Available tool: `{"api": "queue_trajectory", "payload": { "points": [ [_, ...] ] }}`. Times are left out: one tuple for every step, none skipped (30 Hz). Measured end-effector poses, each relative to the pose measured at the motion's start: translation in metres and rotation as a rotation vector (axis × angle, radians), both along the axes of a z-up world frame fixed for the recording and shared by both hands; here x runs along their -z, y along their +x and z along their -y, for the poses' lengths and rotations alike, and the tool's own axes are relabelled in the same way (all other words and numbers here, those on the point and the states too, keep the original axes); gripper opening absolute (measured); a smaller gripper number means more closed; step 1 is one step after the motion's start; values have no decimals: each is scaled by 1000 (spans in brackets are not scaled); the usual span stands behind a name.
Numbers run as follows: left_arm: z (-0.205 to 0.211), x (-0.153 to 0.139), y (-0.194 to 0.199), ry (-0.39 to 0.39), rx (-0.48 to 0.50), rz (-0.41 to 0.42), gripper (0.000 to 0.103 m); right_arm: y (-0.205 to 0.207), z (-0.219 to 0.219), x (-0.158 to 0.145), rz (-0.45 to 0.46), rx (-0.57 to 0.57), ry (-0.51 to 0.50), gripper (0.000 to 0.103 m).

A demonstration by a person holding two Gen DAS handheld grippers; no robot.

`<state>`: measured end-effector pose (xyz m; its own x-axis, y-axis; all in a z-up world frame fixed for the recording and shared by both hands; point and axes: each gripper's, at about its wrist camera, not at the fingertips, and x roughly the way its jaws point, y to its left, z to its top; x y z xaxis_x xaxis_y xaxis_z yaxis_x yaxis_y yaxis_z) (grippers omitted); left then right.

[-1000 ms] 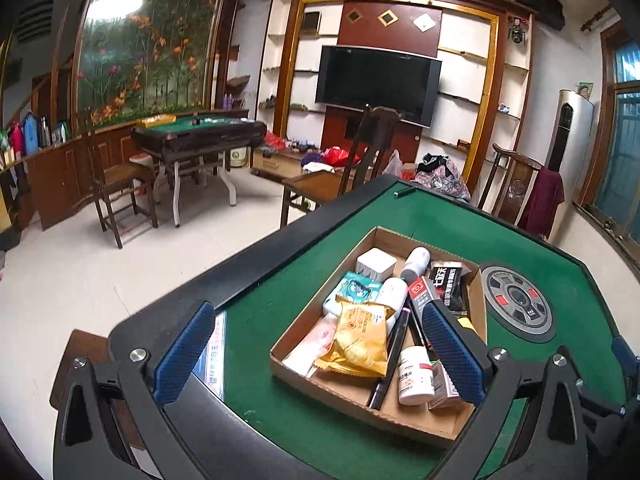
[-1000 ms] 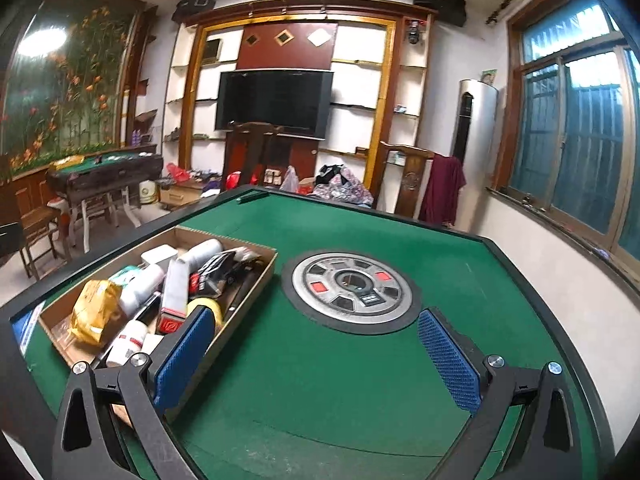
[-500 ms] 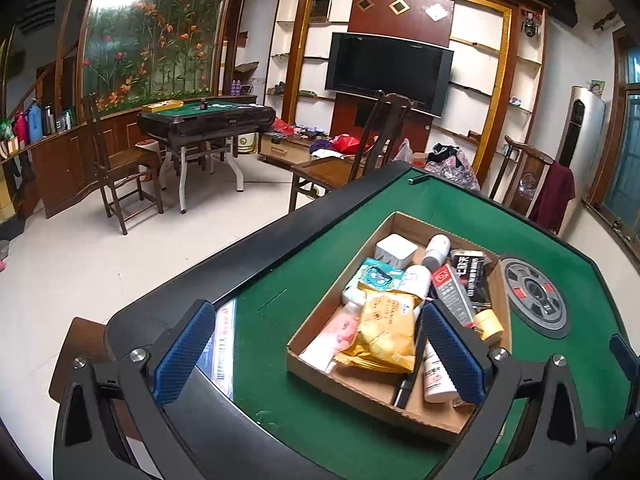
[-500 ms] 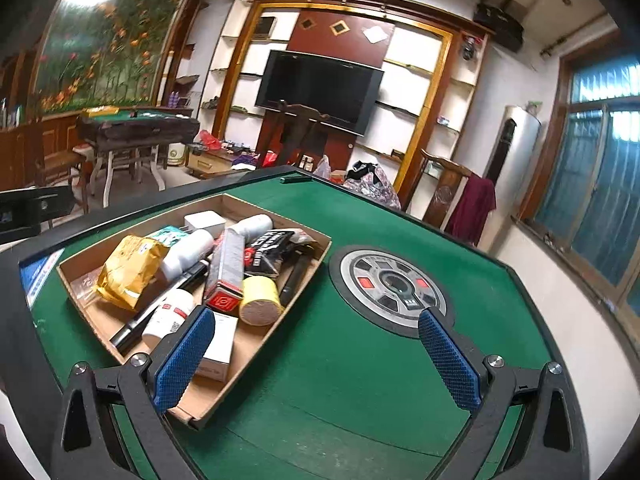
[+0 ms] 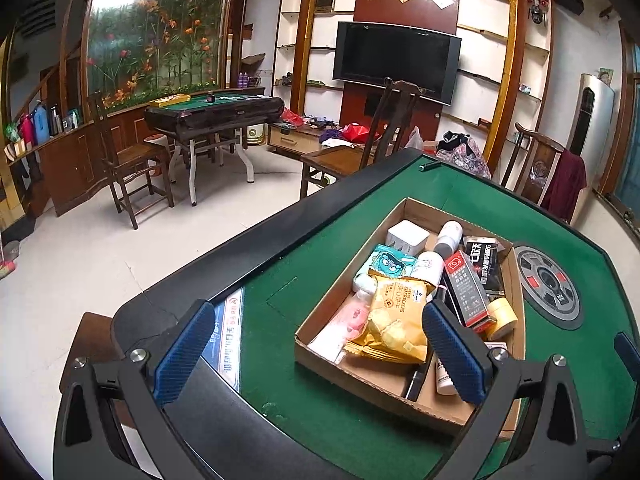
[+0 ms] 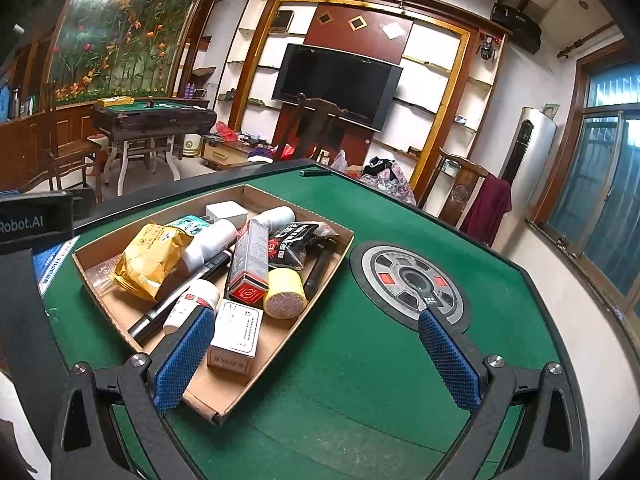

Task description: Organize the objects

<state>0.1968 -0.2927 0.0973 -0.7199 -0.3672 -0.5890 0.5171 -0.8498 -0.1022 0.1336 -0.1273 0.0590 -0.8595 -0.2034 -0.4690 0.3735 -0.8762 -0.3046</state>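
Observation:
A shallow cardboard tray [image 6: 280,344] [image 5: 384,388] lies on the green table and holds several jumbled items. Among them are a yellow snack packet [image 6: 150,258] [image 5: 394,320], a red-and-black carton [image 6: 250,264] [image 5: 466,292], a yellow tape roll [image 6: 284,292] [image 5: 500,314], a white box [image 6: 236,334], white bottles [image 6: 208,242] and a black pen [image 6: 176,300]. My left gripper [image 5: 318,352] hovers open above the tray's near left corner. My right gripper [image 6: 316,354] hangs open over the tray's near right edge, holding nothing.
The green felt table [image 6: 400,380] has a black raised rim [image 5: 224,276] and a round grey dial panel [image 6: 412,282] at its centre. Wooden chairs [image 5: 372,140] stand at the far edges. A second green table [image 5: 212,114] stands across the room.
Both grippers have drawn back and swung left, so the tray sits more central in each view. The right gripper's left finger now overlaps the tray. Both stayed open.

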Motion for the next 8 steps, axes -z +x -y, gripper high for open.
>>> {"api": "queue_trajectory", "payload": {
  "points": [
    [0, 0, 0, 1, 0, 1, 103, 0, -1, 0, 1, -2, -3, 103],
    [-1, -1, 1, -1, -2, 2, 103, 1, -1, -1, 2, -2, -4, 103],
    [-2, -1, 1, -4, -4, 2, 103, 1, -2, -1, 3, -2, -6, 103],
    [-2, -2, 1, -6, -4, 4, 103, 2, -3, -1, 3, -4, -9, 103],
    [-2, -2, 1, -7, -5, 5, 103, 2, -4, -2, 5, -5, -10, 103],
    [-3, -3, 1, -8, -7, 8, 103, 2, -5, -2, 7, -6, -13, 103],
    [-5, -3, 1, -11, -6, 10, 103, 1, -6, -2, 7, -6, -15, 103],
    [-5, -4, 1, -13, -5, 11, 103, 1, -7, -2, 7, -6, -18, 103]
  ]
}}
